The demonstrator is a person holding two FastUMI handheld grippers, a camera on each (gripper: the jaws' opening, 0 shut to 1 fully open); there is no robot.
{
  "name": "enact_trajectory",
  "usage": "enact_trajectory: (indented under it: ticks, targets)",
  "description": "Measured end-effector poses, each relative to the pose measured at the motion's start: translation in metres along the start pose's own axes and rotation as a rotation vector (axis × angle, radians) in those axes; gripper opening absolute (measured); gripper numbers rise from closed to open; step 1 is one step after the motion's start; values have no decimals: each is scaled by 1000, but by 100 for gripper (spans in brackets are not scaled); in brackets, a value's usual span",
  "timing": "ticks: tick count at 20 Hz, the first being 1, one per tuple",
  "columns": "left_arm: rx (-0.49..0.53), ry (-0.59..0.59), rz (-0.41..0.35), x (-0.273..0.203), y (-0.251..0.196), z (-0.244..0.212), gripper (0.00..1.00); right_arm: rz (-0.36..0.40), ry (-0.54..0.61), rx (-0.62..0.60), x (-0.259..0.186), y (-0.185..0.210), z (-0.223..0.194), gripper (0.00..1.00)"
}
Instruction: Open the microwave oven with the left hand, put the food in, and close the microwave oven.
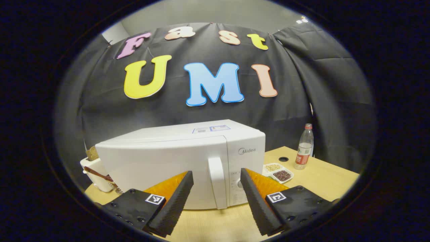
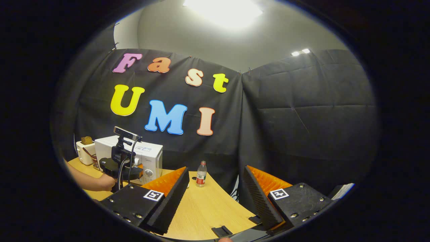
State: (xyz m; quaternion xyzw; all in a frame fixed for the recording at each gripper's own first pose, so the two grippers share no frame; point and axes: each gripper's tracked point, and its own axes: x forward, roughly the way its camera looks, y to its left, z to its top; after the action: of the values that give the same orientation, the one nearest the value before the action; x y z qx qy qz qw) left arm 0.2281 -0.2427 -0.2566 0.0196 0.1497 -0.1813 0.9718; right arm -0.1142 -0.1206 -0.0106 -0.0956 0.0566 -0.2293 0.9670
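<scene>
White microwave oven (image 1: 181, 161) on wooden table (image 1: 322, 178), door closed, rigid vertical handle (image 1: 216, 181) framed between wide-spread fingers of left gripper (image 1: 216, 186), likely best hold; right gripper (image 2: 215, 188) likewise wide, empty, well apart.

One of nearly everything on the wooden surface (image 1: 315, 183).

One white microwave (image 1: 181, 161) with one door handle (image 1: 217, 183); one plastic bottle (image 1: 304, 146) beside it; one white divided dish (image 1: 278, 172) with two filled compartments in sight; one white toaster (image 1: 97, 173) at the far side. Two tools: the left tool (image 1: 216, 188) and the right tool (image 2: 215, 188), each with two fingers.
</scene>
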Motion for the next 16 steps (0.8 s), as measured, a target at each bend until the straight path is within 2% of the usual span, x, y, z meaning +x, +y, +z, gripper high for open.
enact_trajectory:
  ticks: [1, 4, 5, 7, 8, 9, 12, 16]
  targets:
    - [-3, 15, -2, 3, -2, -5, 96, 2, 1, -5, -1, -1, 0, 99]
    - [1, 34, 1, 12, -4, -12, 77, 12, 10, -18, -1, -3, -5, 99]
    - [0, 37, 7, 14, -3, -12, 75, 15, 12, -16, -1, -3, -5, 99]
    - [-7, 43, 34, 19, 3, -10, 57, 22, 15, -15, -1, -6, -6, 99]
    - [-20, 55, 24, 21, 1, -11, 44, 25, 18, -16, 0, -6, -8, 99]
    - [-32, 62, 28, 21, -2, -11, 39, 28, 19, -16, 1, -7, -8, 99]
    - [-67, 82, 19, 19, 0, -11, 32, 36, 11, -10, 4, -12, -6, 99]
    - [-56, 91, 32, 19, 1, -11, 18, 54, -6, 10, 12, -14, -6, 99]
